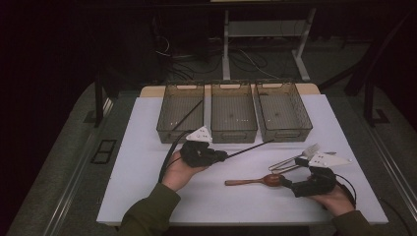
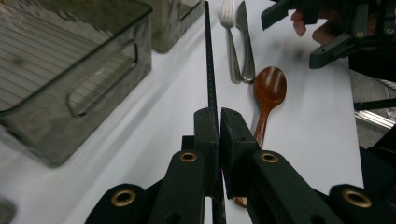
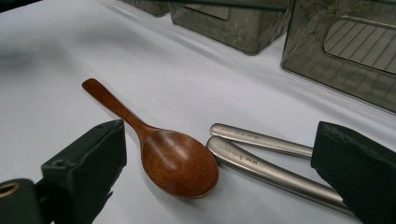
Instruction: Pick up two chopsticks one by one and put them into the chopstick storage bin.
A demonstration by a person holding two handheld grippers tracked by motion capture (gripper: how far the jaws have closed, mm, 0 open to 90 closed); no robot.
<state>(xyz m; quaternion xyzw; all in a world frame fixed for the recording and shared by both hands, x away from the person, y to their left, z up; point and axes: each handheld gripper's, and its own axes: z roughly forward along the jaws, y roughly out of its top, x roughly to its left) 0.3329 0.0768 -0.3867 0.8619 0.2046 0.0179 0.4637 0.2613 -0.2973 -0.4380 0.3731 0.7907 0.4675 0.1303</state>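
Left gripper (image 2: pixel 218 122) clamps a black chopstick (image 2: pixel 209 65); right gripper (image 3: pixel 219 172), jaws wide apart, straddles the wooden spoon (image 3: pixel 177 161).

Olive sleeves (image 1: pixel 150 206), blk fingers (image 2: pixel 205 135) w/ brass screws.

Three bins (image 1: pixel 233 118) stand in a row at twelve o'clock on the table (image 1: pixel 137 187). A chopstick (image 1: pixel 187 115) lies in the nine o'clock bin. At four o'clock, a spoon (image 1: pixel 255 181) lies just beside a fork (image 1: pixel 309 150) and knife (image 2: pixel 246 42).
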